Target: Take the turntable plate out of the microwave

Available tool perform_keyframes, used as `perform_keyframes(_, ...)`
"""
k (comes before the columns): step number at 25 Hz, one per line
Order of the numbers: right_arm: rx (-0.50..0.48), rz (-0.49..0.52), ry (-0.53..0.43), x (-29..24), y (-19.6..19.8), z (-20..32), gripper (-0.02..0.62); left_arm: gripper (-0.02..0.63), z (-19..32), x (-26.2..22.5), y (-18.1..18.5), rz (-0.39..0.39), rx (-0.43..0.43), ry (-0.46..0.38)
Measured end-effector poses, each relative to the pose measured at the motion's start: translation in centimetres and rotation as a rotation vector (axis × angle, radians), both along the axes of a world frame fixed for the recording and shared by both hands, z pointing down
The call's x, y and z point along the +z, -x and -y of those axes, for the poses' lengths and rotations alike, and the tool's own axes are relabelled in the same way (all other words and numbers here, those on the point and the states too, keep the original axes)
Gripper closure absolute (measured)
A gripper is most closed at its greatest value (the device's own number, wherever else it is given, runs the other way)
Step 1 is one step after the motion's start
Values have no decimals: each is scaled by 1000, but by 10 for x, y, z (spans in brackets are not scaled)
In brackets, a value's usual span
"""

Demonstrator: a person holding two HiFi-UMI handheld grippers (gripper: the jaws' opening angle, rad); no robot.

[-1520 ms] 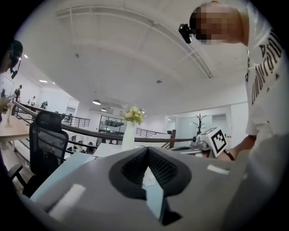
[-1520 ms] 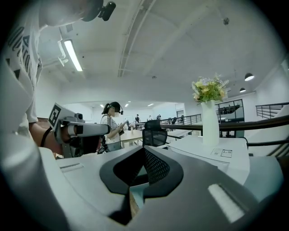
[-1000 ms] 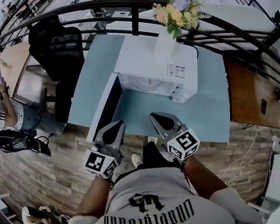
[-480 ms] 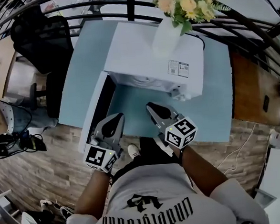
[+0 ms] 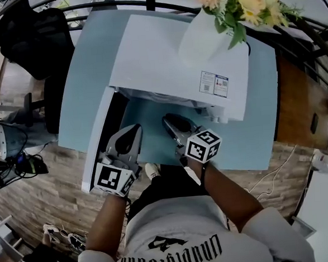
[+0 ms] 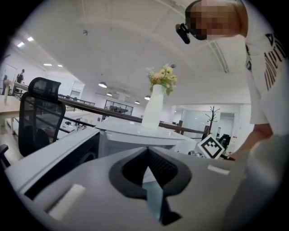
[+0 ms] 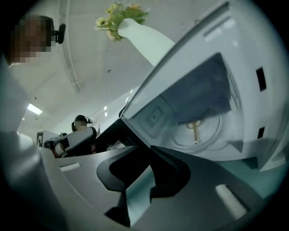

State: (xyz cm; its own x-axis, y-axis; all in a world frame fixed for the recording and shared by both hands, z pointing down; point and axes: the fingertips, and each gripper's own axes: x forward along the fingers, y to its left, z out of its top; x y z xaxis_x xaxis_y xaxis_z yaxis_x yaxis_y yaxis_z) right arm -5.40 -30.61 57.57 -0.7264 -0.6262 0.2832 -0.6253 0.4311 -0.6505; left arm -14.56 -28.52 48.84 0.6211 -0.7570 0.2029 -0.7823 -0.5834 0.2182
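Both grippers have come down nearer the mouth of the white box-shaped microwave (image 5: 164,55) on the pale blue table (image 5: 254,132), its door (image 5: 100,139) swung open at the left. On the left gripper (image 5: 131,130) the fingers are pressed together, empty. The right gripper (image 5: 172,121) has just been opening its jaws, now slightly apart around nothing. Ahead of it, untouched, the round clear glass turntable plate (image 7: 198,131) lies flat inside the cavity.

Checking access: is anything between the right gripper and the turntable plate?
Nothing visible: the white microwave's door is open, and the right gripper, its empty jaws just opening, faces the round glass turntable plate directly.
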Motion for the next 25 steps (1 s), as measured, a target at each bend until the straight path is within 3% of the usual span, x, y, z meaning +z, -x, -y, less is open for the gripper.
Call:
perform_keyframes(12,183,242,281,87,-6,36,503,557,26,51,-3,9,-12,52)
perform_keyframes(25,389,500,462,118,-7,64,472,557,29,83,2,-20,-40,111)
